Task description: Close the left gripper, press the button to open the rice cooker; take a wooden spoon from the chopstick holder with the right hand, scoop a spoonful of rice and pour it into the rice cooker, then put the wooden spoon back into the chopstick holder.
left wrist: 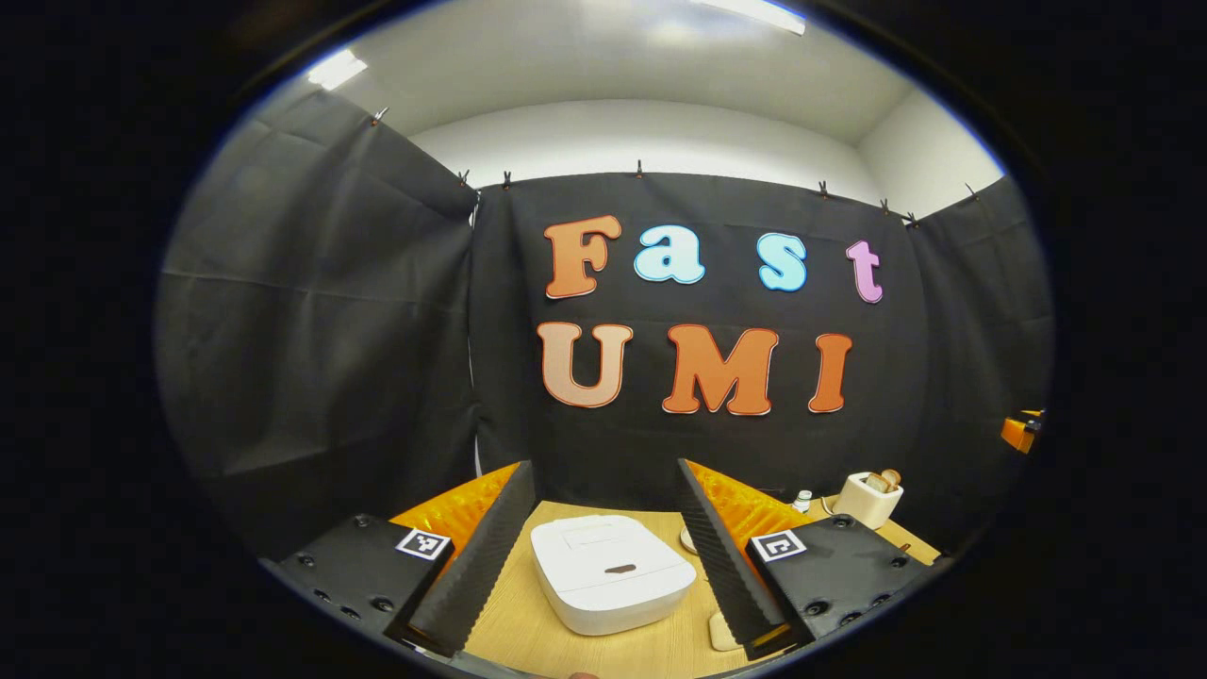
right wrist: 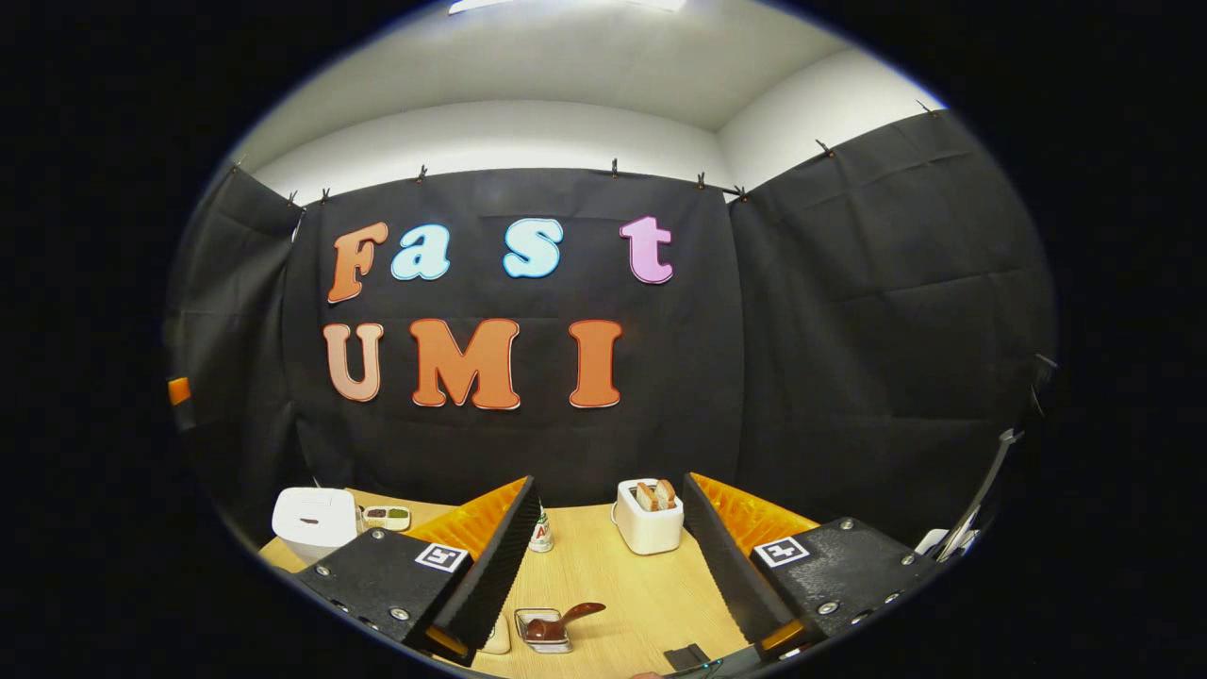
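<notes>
My left tongs [left wrist: 603, 556] stand wide open and hold nothing; their 2 fingers have ribbed, saw-like inner faces, and between them I see the rice cooker [left wrist: 611, 572]. It is a white, smooth box with rounded corners and a flat lid that is down, with a small dark oval mark near its front edge. It sits on the wooden table [left wrist: 528, 613], which has a pale, fine grain. My right tongs [right wrist: 608, 566] are also wide apart and empty. Between their fingers, low on the table, lies a small clear square dish [right wrist: 544, 630] with a dark brown wooden spoon [right wrist: 564, 619] resting in it, the curved handle pointing right. Farther back stands a cream toaster [right wrist: 649, 521] with 2 slices of bread [right wrist: 655, 494] upright in it, and just left a small bottle [right wrist: 540, 534]. The rice cooker [right wrist: 314, 521] shows far left there, beside a shallow tray [right wrist: 387, 517].
</notes>
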